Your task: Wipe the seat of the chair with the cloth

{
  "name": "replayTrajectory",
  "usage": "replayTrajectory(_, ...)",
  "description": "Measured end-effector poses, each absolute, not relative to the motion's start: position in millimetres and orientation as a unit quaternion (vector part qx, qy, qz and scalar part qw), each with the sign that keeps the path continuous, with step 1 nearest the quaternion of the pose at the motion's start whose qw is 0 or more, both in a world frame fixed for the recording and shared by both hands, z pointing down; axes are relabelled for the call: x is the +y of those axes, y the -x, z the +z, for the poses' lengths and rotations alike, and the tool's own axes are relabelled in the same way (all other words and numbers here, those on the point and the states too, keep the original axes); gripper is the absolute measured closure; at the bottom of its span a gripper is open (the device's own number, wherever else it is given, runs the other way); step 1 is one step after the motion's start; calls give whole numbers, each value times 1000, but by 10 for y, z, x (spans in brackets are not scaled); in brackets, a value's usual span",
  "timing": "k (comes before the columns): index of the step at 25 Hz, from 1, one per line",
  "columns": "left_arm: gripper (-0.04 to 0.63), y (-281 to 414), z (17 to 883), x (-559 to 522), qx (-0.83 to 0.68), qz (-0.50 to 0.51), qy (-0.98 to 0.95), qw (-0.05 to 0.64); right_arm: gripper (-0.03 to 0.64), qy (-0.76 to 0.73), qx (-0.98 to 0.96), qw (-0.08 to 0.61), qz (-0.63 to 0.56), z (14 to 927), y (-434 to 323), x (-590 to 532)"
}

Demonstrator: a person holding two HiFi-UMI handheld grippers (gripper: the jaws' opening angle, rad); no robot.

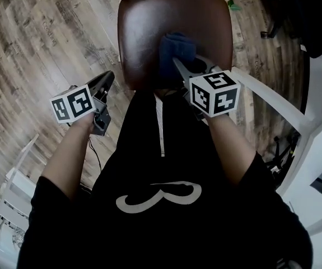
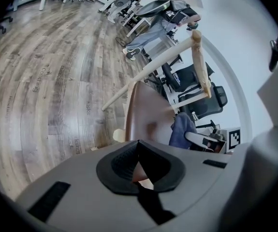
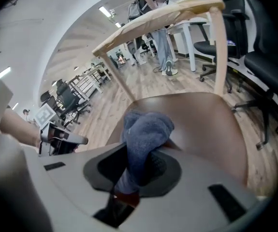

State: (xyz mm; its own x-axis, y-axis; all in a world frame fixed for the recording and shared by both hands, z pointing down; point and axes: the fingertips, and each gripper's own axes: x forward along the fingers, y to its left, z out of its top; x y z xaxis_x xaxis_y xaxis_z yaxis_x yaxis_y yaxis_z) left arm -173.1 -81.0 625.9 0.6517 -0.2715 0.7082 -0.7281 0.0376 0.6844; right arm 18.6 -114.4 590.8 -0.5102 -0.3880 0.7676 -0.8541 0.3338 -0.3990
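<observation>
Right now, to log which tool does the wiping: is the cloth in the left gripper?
No: the right gripper clamps the blue cloth on the chair seat, while the left gripper is shut on nothing.

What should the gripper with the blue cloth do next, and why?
Probably slide the right gripper sideways toward the left part of the seat, with the cloth pressed down. Its jaws are shut on the bunched cloth, which seems to rest near the seat's middle, and plenty of bare brown seat shows around it.
</observation>
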Motion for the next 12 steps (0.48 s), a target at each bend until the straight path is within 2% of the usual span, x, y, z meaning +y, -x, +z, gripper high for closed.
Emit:
replayTrajectory(8,581,1993,6299,-631,-395,171,-653,623,543,-285,-811,315,401,5999,889,-744)
replayTrajectory(12,581,2096,6328,-519,-403,167,-645,628,543,-246,-823,335,388,6078,1186,-590)
